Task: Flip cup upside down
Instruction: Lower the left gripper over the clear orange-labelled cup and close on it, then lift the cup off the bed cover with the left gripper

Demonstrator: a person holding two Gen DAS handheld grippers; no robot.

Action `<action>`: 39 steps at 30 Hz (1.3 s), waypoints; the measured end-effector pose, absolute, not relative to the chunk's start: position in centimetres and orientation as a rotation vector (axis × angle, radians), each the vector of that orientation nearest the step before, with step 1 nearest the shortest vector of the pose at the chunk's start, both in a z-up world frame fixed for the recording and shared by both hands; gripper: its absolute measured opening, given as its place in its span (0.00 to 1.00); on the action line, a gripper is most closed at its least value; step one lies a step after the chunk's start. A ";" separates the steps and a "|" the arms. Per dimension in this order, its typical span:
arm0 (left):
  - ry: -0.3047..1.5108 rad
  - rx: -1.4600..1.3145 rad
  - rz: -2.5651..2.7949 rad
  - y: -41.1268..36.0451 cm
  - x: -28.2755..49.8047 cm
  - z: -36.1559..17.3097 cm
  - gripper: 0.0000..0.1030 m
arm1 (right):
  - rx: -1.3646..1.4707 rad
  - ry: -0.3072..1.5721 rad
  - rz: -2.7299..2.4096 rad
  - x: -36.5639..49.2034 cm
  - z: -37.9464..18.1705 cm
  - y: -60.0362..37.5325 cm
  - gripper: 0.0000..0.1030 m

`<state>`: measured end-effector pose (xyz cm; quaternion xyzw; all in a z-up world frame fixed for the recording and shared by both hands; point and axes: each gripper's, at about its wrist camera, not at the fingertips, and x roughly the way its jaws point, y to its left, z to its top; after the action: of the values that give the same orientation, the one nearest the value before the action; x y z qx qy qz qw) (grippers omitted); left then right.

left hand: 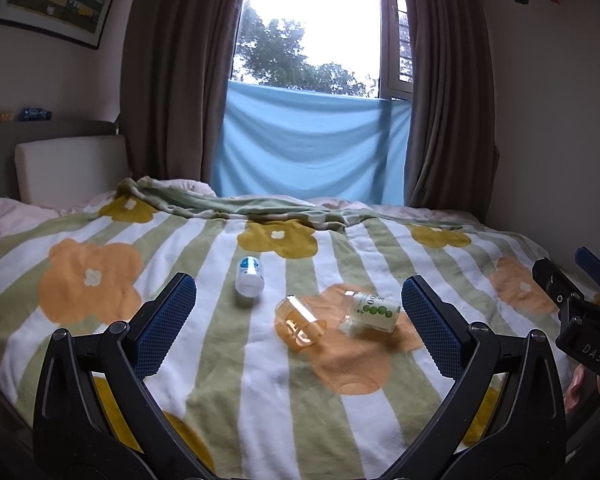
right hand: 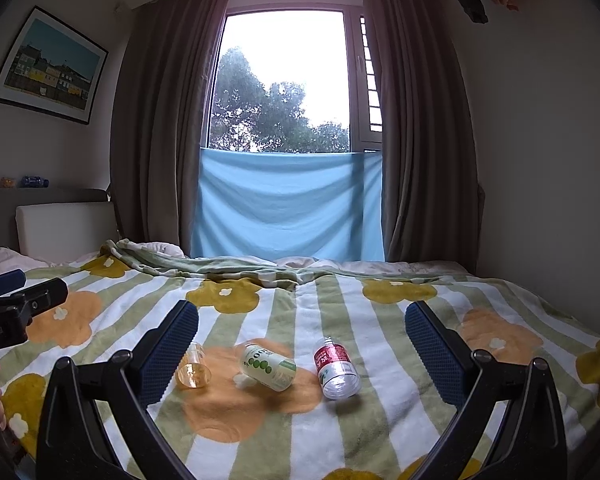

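A clear orange plastic cup lies on its side on the flowered blanket, mouth toward me. It also shows in the right wrist view, partly behind the left finger. My left gripper is open and empty, hovering short of the cup. My right gripper is open and empty, above the blanket and behind the bottles. The right gripper shows at the right edge of the left wrist view.
A green-dotted bottle lies beside the cup. A blue-labelled bottle lies further back; a red-labelled bottle lies to the right. The blanket covers a bed, with a headboard left and curtains behind.
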<state>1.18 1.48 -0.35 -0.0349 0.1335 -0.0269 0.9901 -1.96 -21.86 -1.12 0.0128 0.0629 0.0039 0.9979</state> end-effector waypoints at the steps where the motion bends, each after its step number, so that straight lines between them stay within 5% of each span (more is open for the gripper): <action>1: 0.281 -0.072 -0.056 1.4 1.6 -0.4 1.00 | 0.024 0.131 0.010 -1.7 -1.2 -21.9 1.00; 23: 0.889 -0.176 -0.078 1.4 28.3 -11.2 1.00 | 0.059 0.311 0.071 5.0 -7.4 -23.3 1.00; 32: 1.075 -0.217 -0.043 0.8 33.5 -16.7 0.99 | 0.078 0.393 0.129 6.7 -10.2 -23.3 1.00; 39: 1.152 -0.271 -0.089 0.8 34.5 -18.5 0.63 | 0.074 0.451 0.176 7.2 -11.7 -22.1 1.00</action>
<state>34.49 0.77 -18.51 -0.1278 0.5427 -0.0419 0.8291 7.22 -22.14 -11.71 0.0364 0.2231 0.0874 0.9702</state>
